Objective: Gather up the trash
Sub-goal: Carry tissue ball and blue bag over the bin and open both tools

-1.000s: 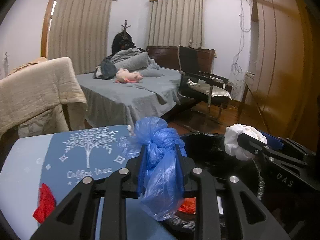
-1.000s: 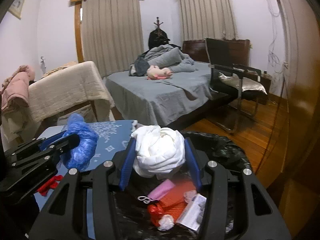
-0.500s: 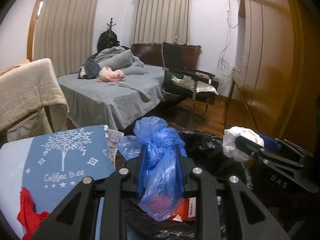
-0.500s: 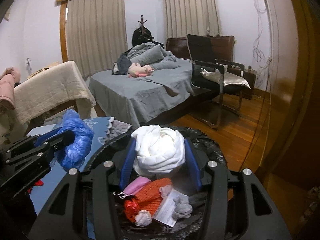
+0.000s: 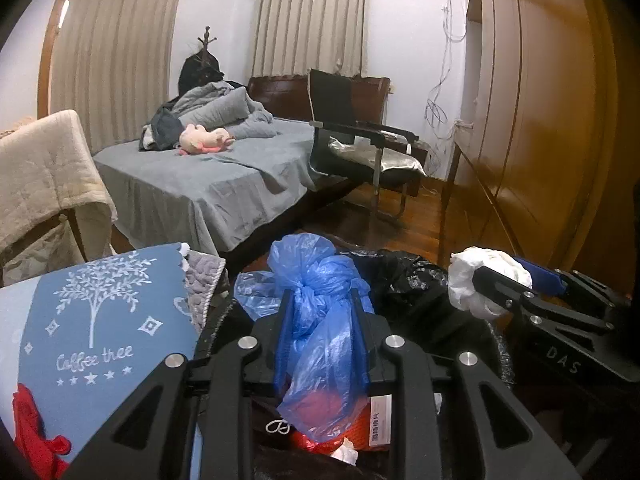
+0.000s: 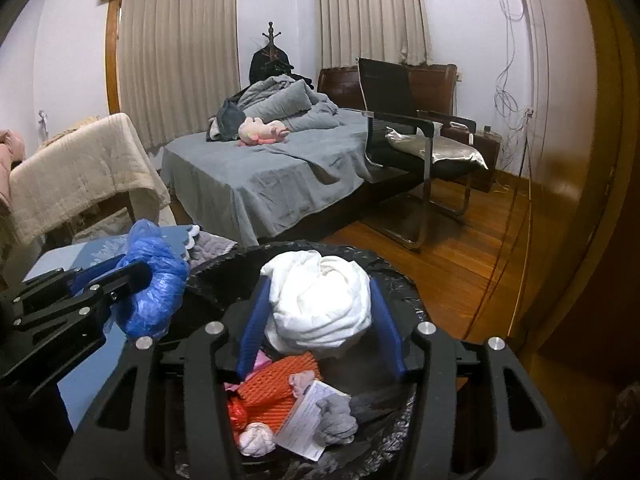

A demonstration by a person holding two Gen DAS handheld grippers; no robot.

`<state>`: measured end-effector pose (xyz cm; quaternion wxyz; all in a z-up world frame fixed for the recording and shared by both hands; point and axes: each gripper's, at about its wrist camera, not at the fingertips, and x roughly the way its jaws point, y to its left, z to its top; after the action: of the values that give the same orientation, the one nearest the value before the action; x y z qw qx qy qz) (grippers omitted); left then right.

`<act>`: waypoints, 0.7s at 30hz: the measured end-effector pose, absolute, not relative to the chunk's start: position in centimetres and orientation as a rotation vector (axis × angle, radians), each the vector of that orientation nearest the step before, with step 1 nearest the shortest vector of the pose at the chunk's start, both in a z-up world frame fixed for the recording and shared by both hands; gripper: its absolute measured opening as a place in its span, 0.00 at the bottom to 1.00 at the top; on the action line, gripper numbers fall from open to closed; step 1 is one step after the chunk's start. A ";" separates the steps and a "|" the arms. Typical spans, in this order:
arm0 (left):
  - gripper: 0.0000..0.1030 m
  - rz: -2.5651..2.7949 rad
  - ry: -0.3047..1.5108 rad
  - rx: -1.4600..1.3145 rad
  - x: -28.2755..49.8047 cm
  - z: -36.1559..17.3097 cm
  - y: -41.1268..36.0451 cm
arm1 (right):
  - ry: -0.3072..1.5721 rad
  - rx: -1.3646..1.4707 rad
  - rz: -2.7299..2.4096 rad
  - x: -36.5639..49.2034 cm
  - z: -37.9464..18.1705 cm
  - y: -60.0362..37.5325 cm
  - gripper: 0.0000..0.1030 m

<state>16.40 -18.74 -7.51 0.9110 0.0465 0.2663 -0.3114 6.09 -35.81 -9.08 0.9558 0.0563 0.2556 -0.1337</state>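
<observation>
I have the blue bag (image 5: 320,320) pinched in my left hand-held gripper (image 5: 320,334) and the white wad (image 6: 320,304) pinched in my right hand-held gripper (image 6: 318,316), both low in the frame over the black bin (image 6: 400,280), so next I think I let go.

Left hand-held gripper (image 5: 320,332) clamped shut; right hand-held gripper (image 6: 318,320) likewise, alongside.

Each camera sits just behind its own fingers, looking forward along them and slightly down into the black-lined bin (image 6: 404,280), close beneath. Beyond the fingertips both views face the grey bed (image 5: 208,184) and curtained windows. The left gripper (image 6: 132,276) appears left of the right fingers; the right gripper (image 5: 504,284) right of the left fingers.
</observation>
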 end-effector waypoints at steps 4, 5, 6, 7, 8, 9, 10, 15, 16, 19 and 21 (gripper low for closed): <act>0.32 -0.662 0.565 0.091 17.0 -8.1 -19.2 | 0.528 0.098 -0.284 6.8 -9.3 -36.0 0.58; 0.34 -0.669 0.572 0.087 17.2 -8.2 -19.3 | 0.530 0.092 -0.288 6.9 -9.4 -36.0 0.62; 0.41 -0.673 0.577 0.080 17.4 -8.3 -19.2 | 0.529 0.087 -0.293 6.9 -9.3 -35.9 0.64; 0.47 -0.678 0.580 0.068 17.5 -8.4 -19.1 | 0.526 0.081 -0.299 6.8 -9.3 -36.0 0.68; 0.48 -0.677 0.580 0.060 17.6 -8.4 -18.9 | 0.521 0.075 -0.308 6.7 -9.2 -35.9 0.75; 0.52 -0.674 0.578 0.057 17.5 -8.3 -18.8 | 0.517 0.072 -0.316 6.7 -9.2 -36.0 0.78; 0.55 -0.667 0.574 0.054 17.5 -8.2 -18.5 | 0.513 0.070 -0.322 6.5 -9.1 -36.0 0.83; 0.74 -0.621 0.551 0.049 17.4 -7.6 -16.5 | 0.496 0.060 -0.320 6.1 -8.6 -35.4 0.94; 0.78 -0.613 0.547 0.049 17.3 -7.5 -16.0 | 0.495 0.062 -0.315 6.0 -8.5 -35.2 0.94; 0.83 -0.563 0.530 0.059 17.0 -7.0 -13.9 | 0.488 0.067 -0.293 5.9 -8.1 -34.4 0.94; 0.84 -0.527 0.526 0.047 16.8 -6.6 -11.8 | 0.484 0.073 -0.274 5.9 -7.8 -33.6 0.94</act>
<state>16.77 -11.81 -6.64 0.9313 0.0229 0.2569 -0.2573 5.90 -33.61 -7.80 0.9609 0.0359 0.2390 -0.1350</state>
